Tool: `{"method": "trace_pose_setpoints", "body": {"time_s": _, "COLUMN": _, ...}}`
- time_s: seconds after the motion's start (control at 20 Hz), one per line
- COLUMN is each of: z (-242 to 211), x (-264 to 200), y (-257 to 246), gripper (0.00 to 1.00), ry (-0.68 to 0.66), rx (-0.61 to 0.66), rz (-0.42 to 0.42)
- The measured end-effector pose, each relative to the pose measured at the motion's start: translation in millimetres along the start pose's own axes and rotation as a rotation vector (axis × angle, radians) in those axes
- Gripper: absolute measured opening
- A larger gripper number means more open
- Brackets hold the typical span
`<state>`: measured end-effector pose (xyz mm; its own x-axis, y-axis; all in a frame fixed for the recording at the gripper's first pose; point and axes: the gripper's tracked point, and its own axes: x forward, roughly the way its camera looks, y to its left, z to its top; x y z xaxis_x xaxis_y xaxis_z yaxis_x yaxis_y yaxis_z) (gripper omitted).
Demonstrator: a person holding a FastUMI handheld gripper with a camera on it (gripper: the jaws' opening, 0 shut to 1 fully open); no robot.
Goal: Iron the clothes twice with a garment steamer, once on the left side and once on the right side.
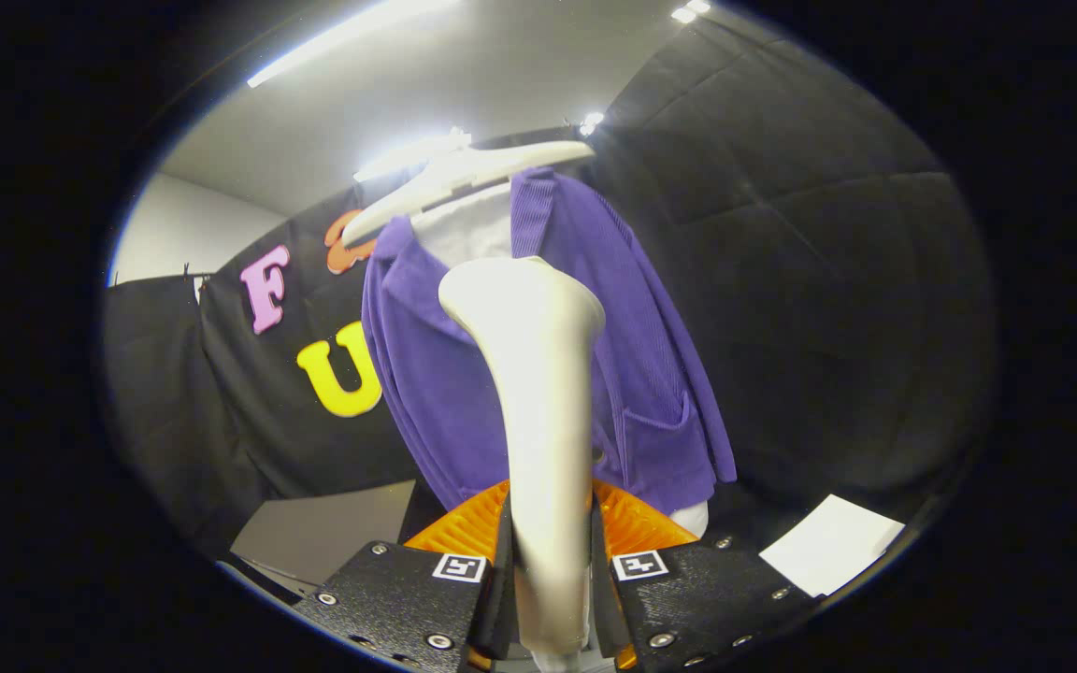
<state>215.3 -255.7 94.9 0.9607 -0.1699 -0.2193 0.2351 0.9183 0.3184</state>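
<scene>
**Between fingers: steamer gripped, jacket dead ahead**

Left to right, beyond fingers: grey board (323, 533) low at left, near black booth wall. Then jacket (464, 402), purple, ribbed, hung on pale hanger (464, 173) over white inner layer (468, 229). Further right, jacket pocket (655, 425), then white sheet (828, 542) lying low, well apart from jacket.

Gripper (550, 570) clamped on steamer (543, 402): both fingers pressing handle from either side, no gap seen. Steamer long axis running straight out from fingers, upward, head at collar height, covering jacket's centre line. Can't tell if head touches cloth or hangs just short of it.

Key relation: jacket straight ahead of steamer, hanging upright, its long axis roughly parallel w/ steamer's. Judged: head sits abt mid-front, so either half within equal reach; next pass needs sideways shift to one front panel, then stroke down along fabric. Which side already done, if any, can't be told.

Surface: soft corduroy-like cloth, likely to swing on hanger if pushed. Room: dark draped booth, bright ceiling strips (351, 33) overhead.
</scene>
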Motion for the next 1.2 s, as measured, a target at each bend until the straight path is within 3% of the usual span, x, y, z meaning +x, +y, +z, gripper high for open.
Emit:
{"method": "trace_pose_setpoints", "body": {"time_s": 0.25, "z": 67.8, "x": 24.1, "y": -5.1, "gripper": 0.34, "ry": -0.195, "rx": 0.010, "rz": -0.051}}
{"method": "trace_pose_setpoints", "body": {"time_s": 0.65, "z": 103.8, "x": 84.6, "y": -20.8, "gripper": 0.35, "ry": -0.282, "rx": 0.084, "rz": -0.116}}
{"method": "trace_pose_setpoints", "body": {"time_s": 0.9, "z": 96.6, "x": 122.5, "y": -23.9, "gripper": 0.35, "ry": -0.236, "rx": 0.043, "rz": -0.129}}
{"method": "trace_pose_setpoints", "body": {"time_s": 1.2, "z": 71.4, "x": 126.1, "y": -40.9, "gripper": 0.36, "ry": -0.180, "rx": 0.003, "rz": -0.163}}
